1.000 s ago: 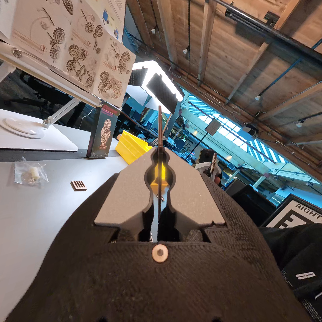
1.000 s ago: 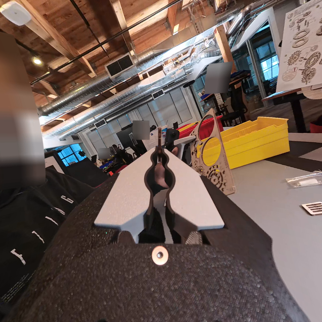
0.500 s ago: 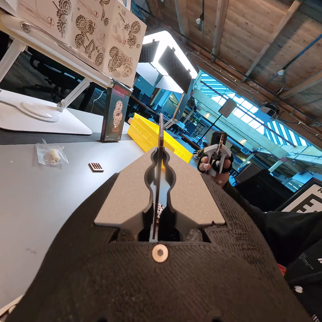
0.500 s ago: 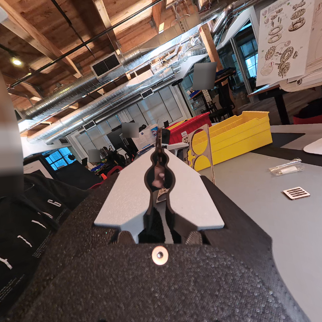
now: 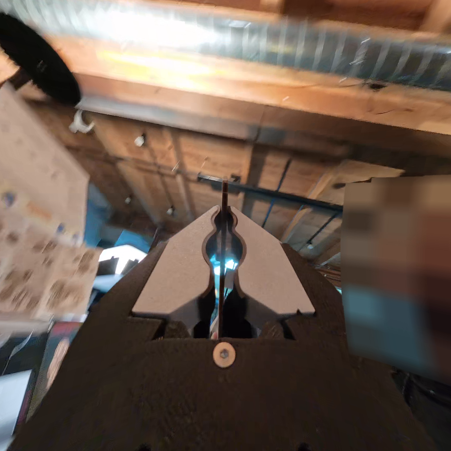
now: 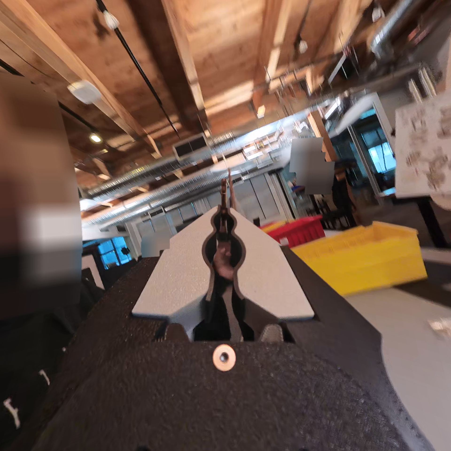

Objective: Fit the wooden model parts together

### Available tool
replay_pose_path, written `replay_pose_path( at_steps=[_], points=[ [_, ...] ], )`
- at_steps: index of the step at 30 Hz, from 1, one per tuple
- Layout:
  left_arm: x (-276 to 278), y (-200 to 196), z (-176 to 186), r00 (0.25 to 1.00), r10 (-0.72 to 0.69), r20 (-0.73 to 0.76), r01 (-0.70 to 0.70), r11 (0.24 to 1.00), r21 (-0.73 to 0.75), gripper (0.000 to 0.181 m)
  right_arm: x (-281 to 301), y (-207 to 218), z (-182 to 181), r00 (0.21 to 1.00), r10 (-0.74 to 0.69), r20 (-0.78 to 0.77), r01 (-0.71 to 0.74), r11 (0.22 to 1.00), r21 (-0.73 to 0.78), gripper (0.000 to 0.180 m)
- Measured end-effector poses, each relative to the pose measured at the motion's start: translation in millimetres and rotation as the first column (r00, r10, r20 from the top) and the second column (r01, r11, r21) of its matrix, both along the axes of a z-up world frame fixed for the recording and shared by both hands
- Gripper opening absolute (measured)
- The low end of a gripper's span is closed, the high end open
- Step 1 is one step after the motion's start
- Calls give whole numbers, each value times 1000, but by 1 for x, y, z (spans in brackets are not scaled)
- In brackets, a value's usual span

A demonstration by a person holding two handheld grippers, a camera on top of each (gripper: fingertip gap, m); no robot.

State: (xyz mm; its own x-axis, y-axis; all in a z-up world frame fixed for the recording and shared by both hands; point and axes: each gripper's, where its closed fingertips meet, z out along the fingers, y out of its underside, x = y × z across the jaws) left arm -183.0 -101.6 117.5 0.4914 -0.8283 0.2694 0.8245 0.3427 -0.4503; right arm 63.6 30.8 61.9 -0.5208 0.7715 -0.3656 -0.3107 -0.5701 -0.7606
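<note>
A yellow bin (image 6: 361,258) stands on the grey table (image 6: 402,341), right of open tabletop.

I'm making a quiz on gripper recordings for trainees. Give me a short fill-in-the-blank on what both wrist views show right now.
1. The left gripper is shut on a thin wooden sheet seen ____-on.
2. The bin right of the right gripper is ____.
3. The bin behind it is ____.
4. The left wrist view points up at a ____ ceiling.

Missing words: edge; yellow; red; wooden
</note>
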Motion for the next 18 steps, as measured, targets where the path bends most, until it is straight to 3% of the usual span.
replay_pose_path(
  at_steps=[4, 8, 11, 14, 17, 18],
  points=[
    [2, -68, 63, 997, 74, -22, -67, 974, 218, 2, 27, -11, 73, 980, 27, -195, -19, 999, 44, 1],
    [10, -80, 86, 991, 127, -46, -112, 960, 255, 2, 36, -33, 107, 967, 26, -253, 16, 987, 160, 1],
    [19, -49, 77, 984, 150, -99, -135, 980, 149, 1, 33, -33, 105, 978, -26, -208, 70, 976, 207, 1],
    [37, 9, 44, 973, 65, -222, -93, 989, -118, 4, 24, -18, 89, 987, -114, -113, 137, 966, 220, 1],
    [38, 46, 16, 954, 76, -292, -162, 945, -284, 56, 11, 6, 68, 973, -231, 9, 222, 944, 245, 21],
    [36, 51, 11, 944, 105, -313, -203, 933, -298, 64, 6, 14, 62, 961, -274, 44, 254, 931, 263, 32]
  ],
)
